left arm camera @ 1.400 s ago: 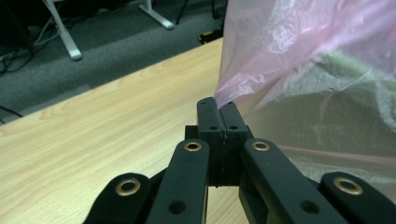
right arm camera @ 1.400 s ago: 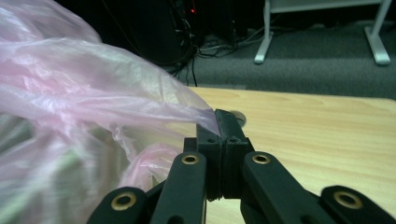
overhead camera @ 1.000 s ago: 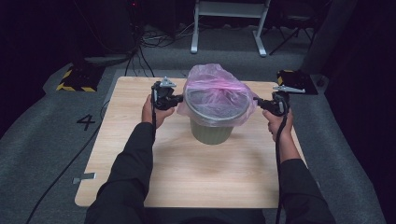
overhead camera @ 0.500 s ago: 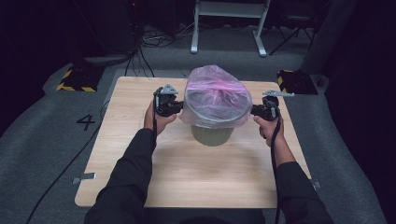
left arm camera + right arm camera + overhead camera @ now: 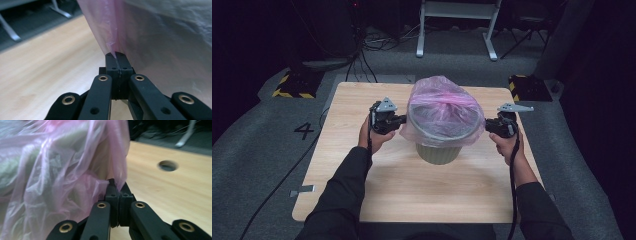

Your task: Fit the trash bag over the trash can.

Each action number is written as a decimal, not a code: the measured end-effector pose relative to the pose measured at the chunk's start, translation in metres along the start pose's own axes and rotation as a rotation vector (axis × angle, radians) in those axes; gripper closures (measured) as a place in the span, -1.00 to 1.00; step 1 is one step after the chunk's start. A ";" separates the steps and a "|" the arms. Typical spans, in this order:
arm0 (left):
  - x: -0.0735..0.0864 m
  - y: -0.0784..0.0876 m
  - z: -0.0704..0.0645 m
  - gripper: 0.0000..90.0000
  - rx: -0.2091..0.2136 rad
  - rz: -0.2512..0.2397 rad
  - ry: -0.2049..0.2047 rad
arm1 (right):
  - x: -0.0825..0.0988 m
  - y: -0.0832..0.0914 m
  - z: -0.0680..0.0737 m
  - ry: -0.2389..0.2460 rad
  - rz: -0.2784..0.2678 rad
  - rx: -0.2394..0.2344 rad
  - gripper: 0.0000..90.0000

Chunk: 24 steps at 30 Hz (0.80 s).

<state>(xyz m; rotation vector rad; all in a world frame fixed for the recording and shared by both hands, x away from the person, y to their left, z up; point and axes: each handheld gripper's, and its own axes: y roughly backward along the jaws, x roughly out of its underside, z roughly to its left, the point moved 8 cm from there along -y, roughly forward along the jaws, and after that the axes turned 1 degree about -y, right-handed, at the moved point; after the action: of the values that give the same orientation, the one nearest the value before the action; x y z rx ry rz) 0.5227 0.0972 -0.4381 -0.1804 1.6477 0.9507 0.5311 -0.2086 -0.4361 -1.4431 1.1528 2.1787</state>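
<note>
Right, status: pink bag (image 5: 443, 107) sits centre frame in the high view, draped over the mouth of the green-grey bin (image 5: 438, 150), which stands upright mid-table (image 5: 377, 195). Bag film already covers the rim and hangs a short way down both sides; top is still puffed up like a dome, not pushed into the bin.

Left gripper (image 5: 401, 119), left of the bin: jaws clenched on a pinch of bag edge; its own view shows a fold of the film (image 5: 113, 47) caught between the closed pads. Right gripper (image 5: 488, 125), right of the bin: same, jaws clamped on the bag's hem (image 5: 117, 181), film bunched above the pads.

Both grips sit near rim height, on opposite sides.

My read on progress: about midway through lining the bin. Done: bag opened, spread over the mouth, both edges gripped. Left: pull the hem further down the outer wall all round, let go, then press the ballooned middle down inside. Far-side hem can't be judged from these views.
</note>
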 end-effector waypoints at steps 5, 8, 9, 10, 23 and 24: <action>-0.006 0.016 0.016 0.72 -0.050 -0.055 0.057 | -0.011 0.018 -0.009 0.047 -0.038 0.106 0.72; -0.008 0.021 0.020 0.28 -0.070 -0.067 0.063 | -0.016 0.024 -0.010 0.056 -0.061 0.111 0.54; -0.010 0.025 0.021 0.28 -0.074 -0.078 0.067 | -0.018 0.027 -0.010 0.059 -0.071 0.115 0.45; -0.011 0.028 0.021 0.19 -0.072 -0.090 0.064 | -0.020 0.031 -0.011 0.062 -0.083 0.123 0.40; -0.039 0.049 0.022 -0.29 -0.104 -0.192 0.016 | -0.045 0.059 0.003 0.135 -0.176 0.062 -0.12; -0.043 0.048 0.023 -0.27 -0.117 -0.193 0.018 | -0.048 0.059 0.005 0.149 -0.177 0.053 -0.13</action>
<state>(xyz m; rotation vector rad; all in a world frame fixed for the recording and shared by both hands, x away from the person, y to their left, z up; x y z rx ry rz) 0.5257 0.1287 -0.3777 -0.4209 1.5601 0.8993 0.5136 -0.2334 -0.3666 -1.6409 1.0761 1.9365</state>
